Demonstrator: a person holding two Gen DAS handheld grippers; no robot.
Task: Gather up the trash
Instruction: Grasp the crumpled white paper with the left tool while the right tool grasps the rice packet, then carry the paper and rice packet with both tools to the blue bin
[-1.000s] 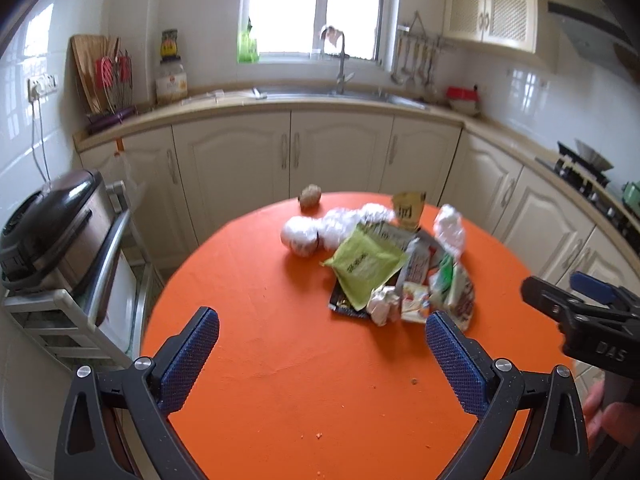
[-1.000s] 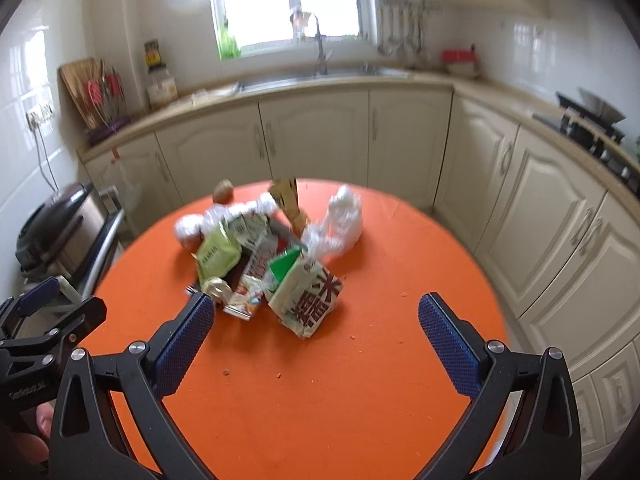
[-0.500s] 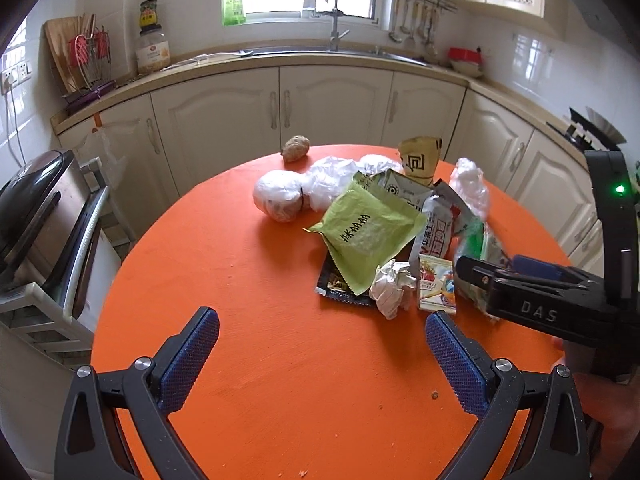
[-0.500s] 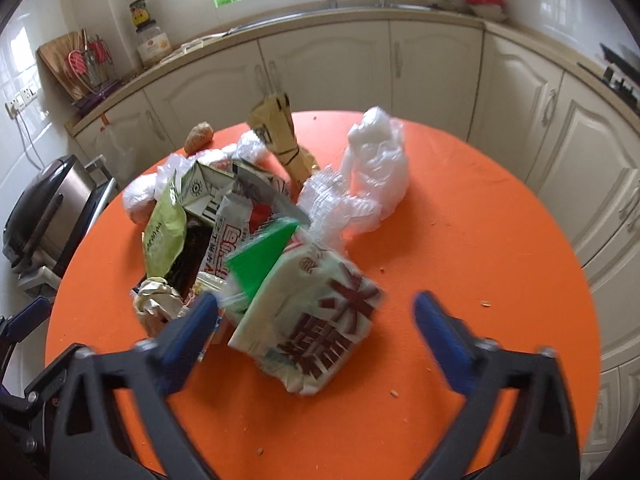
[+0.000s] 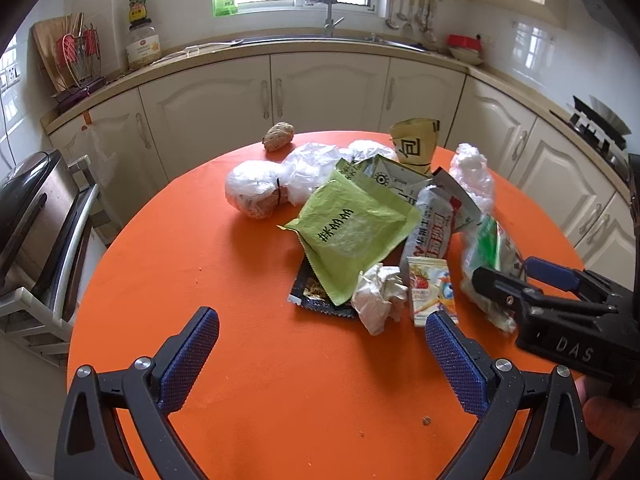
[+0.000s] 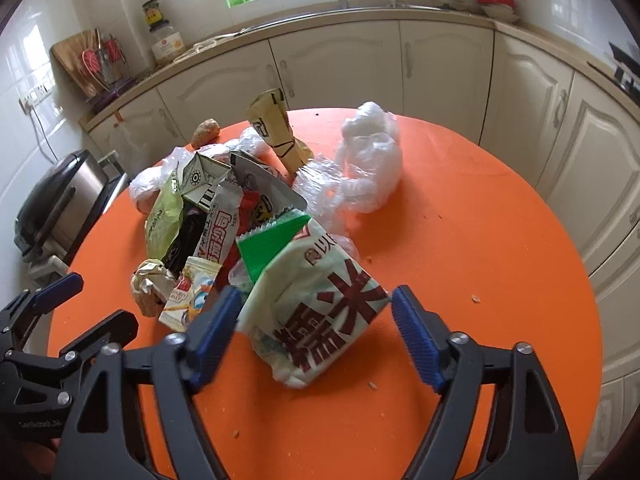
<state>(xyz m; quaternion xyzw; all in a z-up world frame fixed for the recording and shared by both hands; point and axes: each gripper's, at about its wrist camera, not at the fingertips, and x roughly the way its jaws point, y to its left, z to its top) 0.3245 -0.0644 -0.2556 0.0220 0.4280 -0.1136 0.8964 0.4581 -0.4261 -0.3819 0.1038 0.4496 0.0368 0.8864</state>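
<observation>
**Trash heaped mid-bench, near edge bare**

Trash pile (image 5: 372, 232) sits centre-right on the round orange bench (image 5: 200, 280). Right tool (image 6: 316, 328), just closing, straddles the rice bag (image 6: 320, 312), pads apart. Left tool (image 5: 320, 344) gapes over bare bench. Cupboards (image 5: 328, 92) ring the room.

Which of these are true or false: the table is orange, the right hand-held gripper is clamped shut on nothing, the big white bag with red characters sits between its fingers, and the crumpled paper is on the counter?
1. The table is orange. True.
2. The right hand-held gripper is clamped shut on nothing. False: its jaws stand wide open.
3. The white bag with red characters lies between its fingers. True; the pads do not look pressed on it.
4. The crumpled paper is on the counter. False: it lies on the table beside the green wrapper.
</observation>
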